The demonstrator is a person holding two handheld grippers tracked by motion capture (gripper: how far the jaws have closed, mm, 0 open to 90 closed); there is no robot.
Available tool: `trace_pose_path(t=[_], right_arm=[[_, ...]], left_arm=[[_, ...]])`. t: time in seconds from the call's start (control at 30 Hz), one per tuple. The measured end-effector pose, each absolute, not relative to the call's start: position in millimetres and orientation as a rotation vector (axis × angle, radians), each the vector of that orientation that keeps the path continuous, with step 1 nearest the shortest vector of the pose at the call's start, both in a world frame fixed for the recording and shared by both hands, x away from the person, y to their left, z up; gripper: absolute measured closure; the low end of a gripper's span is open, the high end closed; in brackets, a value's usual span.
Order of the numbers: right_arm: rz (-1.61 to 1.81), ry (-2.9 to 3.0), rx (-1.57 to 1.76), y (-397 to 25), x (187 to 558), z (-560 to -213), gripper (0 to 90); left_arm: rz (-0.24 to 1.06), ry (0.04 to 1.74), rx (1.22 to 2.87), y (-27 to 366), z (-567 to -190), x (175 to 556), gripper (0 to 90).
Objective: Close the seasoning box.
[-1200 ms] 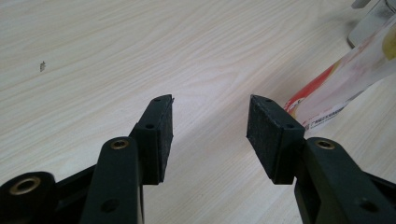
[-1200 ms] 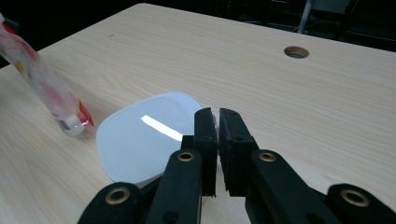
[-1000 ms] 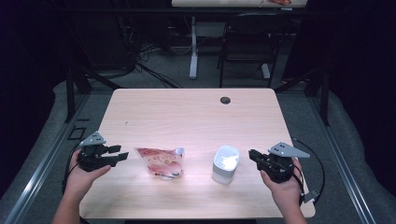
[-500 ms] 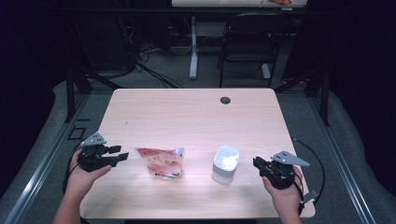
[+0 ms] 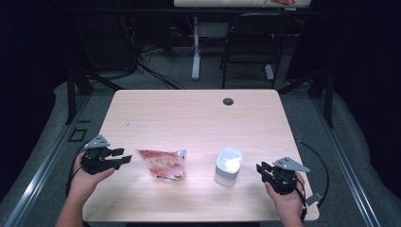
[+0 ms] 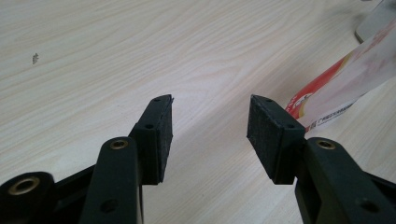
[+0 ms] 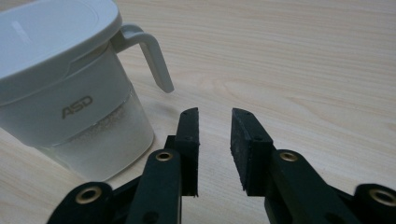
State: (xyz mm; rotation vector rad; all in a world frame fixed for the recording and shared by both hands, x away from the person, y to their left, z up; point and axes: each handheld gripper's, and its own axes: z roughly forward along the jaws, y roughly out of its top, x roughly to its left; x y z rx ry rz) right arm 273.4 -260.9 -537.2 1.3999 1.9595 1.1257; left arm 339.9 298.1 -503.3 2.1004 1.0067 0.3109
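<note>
Two things sit on the pale wooden tabletop (image 5: 189, 113), both toward the person's side. Left of the middle lies a flat plastic snack pouch (image 5: 162, 164), red and white with printing on it, its clear end turned toward the middle. To its right, well apart from it, stands a white lidded container (image 5: 229, 166) with a translucent lower body, a small hooked handle and the letters ASD on its side.

The left tongs (image 5: 124, 156) rest low over the tabletop at the near left edge, held in the person's left hand (image 5: 85, 179), with the jaws pointing at the pouch and just short of it. In the left gripper view the jaws stand wide apart with bare wood between them, and the pouch's red-edged corner (image 6: 341, 88) lies just past the right-hand jaw.

The right tongs (image 5: 260, 169) are held in the right hand (image 5: 286, 201) near the front right corner, aimed toward the container and near it without touching. In the right gripper view the jaws are parted by a narrow gap, nothing between them, and the container (image 7: 65, 88) stands off to their left, handle toward the jaws.

A dark round cable hole (image 5: 228, 101) marks the far side of the tabletop.
</note>
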Motion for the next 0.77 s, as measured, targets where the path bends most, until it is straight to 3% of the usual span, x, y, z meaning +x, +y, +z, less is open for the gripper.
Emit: trace_pose_path(t=[0.77], right_arm=[[1.050, 1.991, 1.431, -258.7, 278.7, -554.5, 56.1]], left_arm=[[0.326, 1.053, 2.089, 299.3, -513.3, 344.2, 47.7]])
